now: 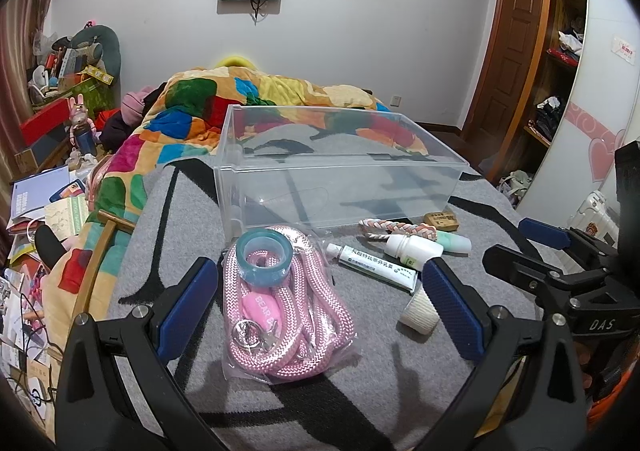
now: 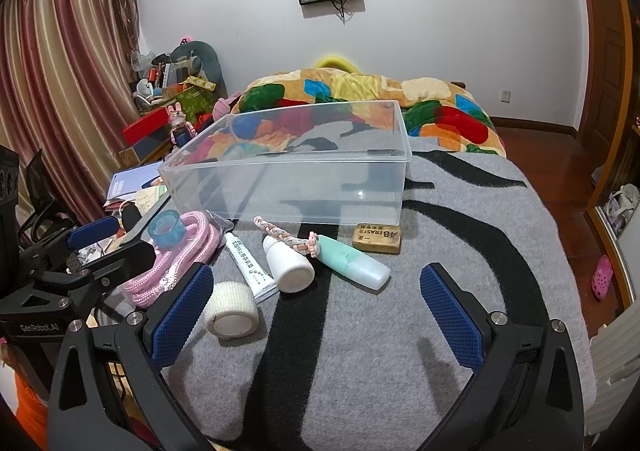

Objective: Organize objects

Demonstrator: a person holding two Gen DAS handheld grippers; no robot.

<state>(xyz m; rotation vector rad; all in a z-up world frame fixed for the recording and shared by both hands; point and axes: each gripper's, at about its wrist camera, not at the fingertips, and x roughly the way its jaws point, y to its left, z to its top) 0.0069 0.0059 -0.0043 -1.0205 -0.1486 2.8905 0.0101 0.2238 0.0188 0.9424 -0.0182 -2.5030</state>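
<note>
A clear plastic box (image 1: 440,161) (image 2: 404,155) stands empty on the grey blanket. In front of it lie a bagged pink rope (image 1: 288,315) (image 2: 172,271), a teal tape ring (image 1: 264,255) (image 2: 168,229) resting on the rope, a white tube (image 1: 376,265) (image 2: 248,263), a white bottle (image 1: 414,247) (image 2: 290,265), a mint bottle (image 1: 454,242) (image 2: 352,261), a braided band (image 1: 396,229) (image 2: 284,237), an eraser (image 1: 440,220) (image 2: 377,238) and a white bandage roll (image 1: 420,313) (image 2: 234,311). My left gripper (image 1: 320,283) is open, straddling the rope. My right gripper (image 2: 316,291) is open above the blanket.
A colourful quilt (image 1: 240,99) (image 2: 360,91) is piled behind the box. Clutter of boxes and papers (image 1: 60,83) lies left of the bed. A wooden stick (image 1: 96,263) lies at the blanket's left edge. A wardrobe (image 1: 560,71) stands right.
</note>
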